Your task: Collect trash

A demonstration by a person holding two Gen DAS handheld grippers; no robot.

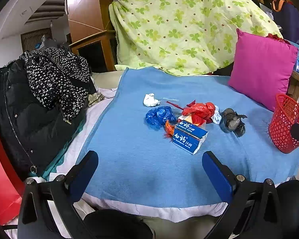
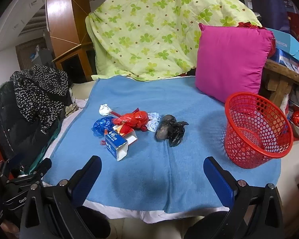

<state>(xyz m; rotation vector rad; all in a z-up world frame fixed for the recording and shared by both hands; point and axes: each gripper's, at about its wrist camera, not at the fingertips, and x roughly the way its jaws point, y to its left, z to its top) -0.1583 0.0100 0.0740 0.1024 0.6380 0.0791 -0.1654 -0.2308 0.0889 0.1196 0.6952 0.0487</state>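
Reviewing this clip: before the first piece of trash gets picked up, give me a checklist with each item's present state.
1. Left gripper open, empty: ok.
2. Right gripper open, empty: ok.
3. Red basket upright on the blue blanket, mouth open: ok.
4. Basket holds nothing yet: ok.
5. Trash reachable in a cluster: toothpaste box, red bag, black bag: ok.
6. Pieces separate cleanly: cannot tell; red bag overlaps the box.

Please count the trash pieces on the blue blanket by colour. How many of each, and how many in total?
White: 2, tissue wad, crumpled paper
Blue: 2, blue bag, toothpaste box
Red: 1, red bag
Black: 1, black bag
Total: 6, small scraps excluded
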